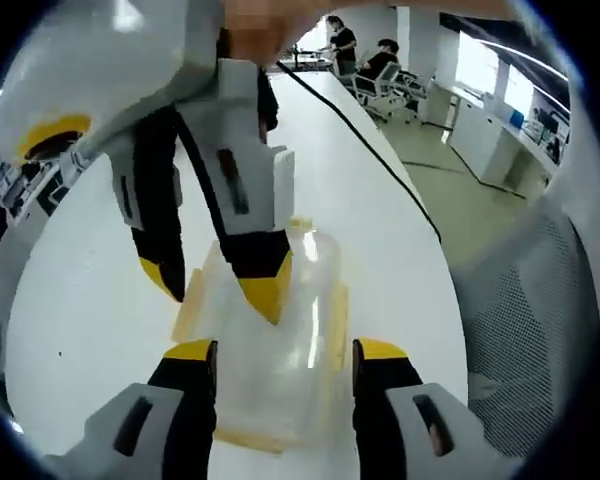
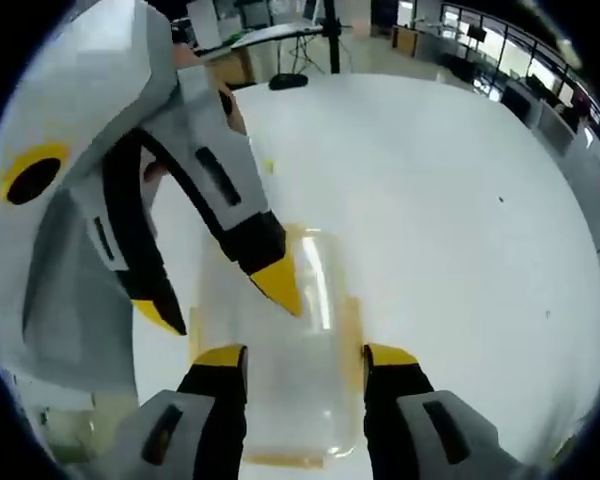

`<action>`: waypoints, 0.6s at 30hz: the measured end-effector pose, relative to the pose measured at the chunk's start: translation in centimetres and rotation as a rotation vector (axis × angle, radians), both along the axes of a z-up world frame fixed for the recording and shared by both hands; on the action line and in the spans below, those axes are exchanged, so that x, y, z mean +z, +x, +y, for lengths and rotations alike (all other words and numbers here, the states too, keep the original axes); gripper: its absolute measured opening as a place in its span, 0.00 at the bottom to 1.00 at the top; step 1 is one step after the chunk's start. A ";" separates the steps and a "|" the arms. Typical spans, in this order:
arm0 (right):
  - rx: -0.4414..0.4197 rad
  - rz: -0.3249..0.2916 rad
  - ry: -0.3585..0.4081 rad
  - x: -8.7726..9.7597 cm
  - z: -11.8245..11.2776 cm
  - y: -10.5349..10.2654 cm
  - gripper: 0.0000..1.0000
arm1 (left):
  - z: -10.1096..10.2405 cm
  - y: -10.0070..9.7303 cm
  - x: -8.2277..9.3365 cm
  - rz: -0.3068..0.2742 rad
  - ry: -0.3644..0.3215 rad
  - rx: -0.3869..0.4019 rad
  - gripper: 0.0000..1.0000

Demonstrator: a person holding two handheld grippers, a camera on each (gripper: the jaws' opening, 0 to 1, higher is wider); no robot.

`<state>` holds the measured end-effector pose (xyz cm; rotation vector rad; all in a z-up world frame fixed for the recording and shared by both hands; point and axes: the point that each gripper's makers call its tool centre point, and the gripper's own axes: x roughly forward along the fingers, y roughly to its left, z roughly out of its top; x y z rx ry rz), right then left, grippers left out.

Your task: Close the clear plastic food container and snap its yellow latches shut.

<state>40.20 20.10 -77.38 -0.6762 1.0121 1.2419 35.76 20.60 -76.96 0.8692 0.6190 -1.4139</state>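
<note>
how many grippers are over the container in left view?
2. Left gripper rises from the bottom, jaws open astride the clear container. Right gripper comes from upper left, open, tips at the lid.

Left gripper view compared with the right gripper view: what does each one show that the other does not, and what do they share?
Left gripper view alone: seated people at far desks, a black cable across the white table and a grey mesh chair. Right gripper view alone: a black tripod stand beyond the table. Shared: the clear plastic food container with yellow latches between open jaws, the other gripper reaching in over it.
</note>
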 end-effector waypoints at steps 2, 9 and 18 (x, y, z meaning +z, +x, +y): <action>-0.011 0.014 0.011 0.0 0.1 0.1 0.46 | -0.1 -0.2 -0.1 -0.008 0.002 0.016 0.55; 0.016 0.039 0.002 -0.2 0.4 -0.1 0.46 | -0.3 -0.2 -0.6 -0.108 0.025 0.014 0.53; 0.046 0.103 -0.030 -0.5 0.6 -0.3 0.45 | -0.7 -0.2 -0.8 -0.156 0.054 0.044 0.51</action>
